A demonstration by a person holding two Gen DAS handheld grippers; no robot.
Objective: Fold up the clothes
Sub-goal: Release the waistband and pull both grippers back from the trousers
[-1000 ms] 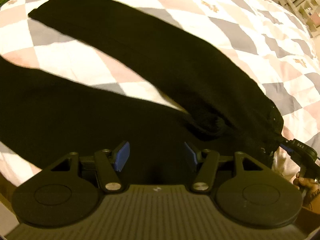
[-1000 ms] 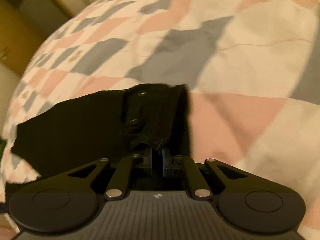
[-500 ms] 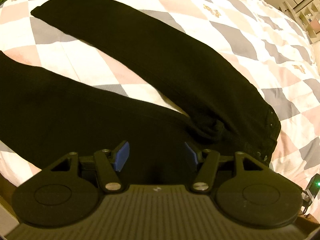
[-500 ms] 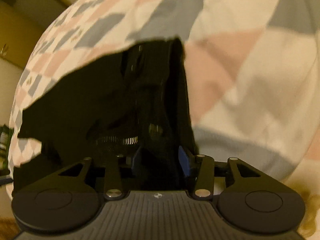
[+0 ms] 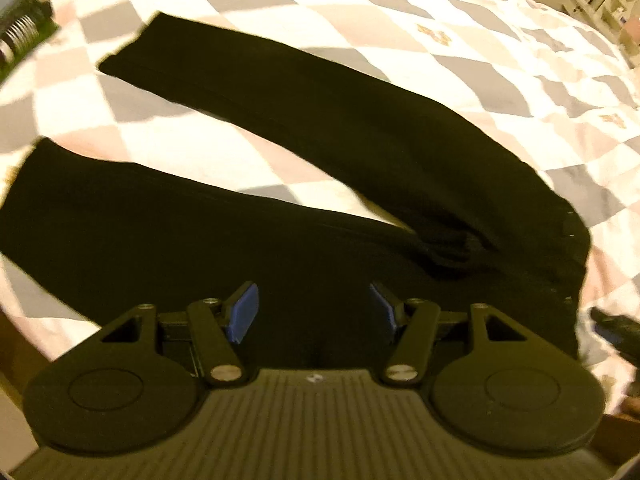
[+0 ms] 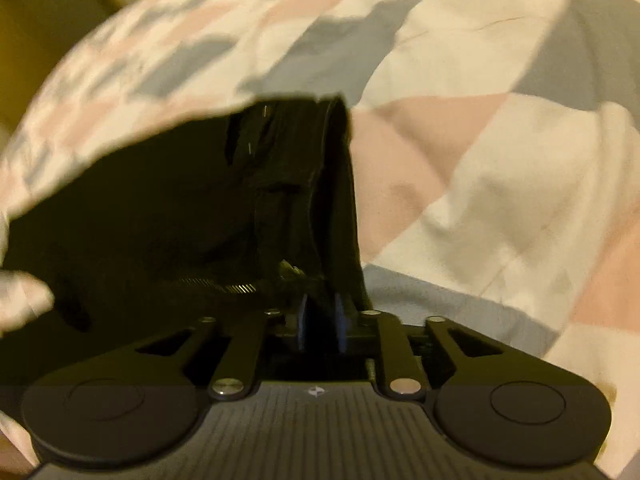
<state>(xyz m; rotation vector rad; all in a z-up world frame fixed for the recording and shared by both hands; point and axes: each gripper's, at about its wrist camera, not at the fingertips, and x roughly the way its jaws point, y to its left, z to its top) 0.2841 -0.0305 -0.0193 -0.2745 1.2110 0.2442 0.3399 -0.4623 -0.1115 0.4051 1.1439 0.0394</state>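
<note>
The left gripper (image 5: 314, 310) is wide above black trousers (image 5: 360, 152); the right gripper (image 6: 320, 322), just closing, seems to pinch their waistband (image 6: 316, 184).

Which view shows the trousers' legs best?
The left wrist view: both legs of the trousers lie spread in a V on the bedspread. The right wrist view shows only the waistband end with its zip.

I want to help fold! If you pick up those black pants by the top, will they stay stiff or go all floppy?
Probably floppy: the black pants lie flat and limp on the quilt, with the cloth bunched where the legs meet. They likely won't slide away, since the fabric looks matte. The legs would probably dangle and drag.
</note>
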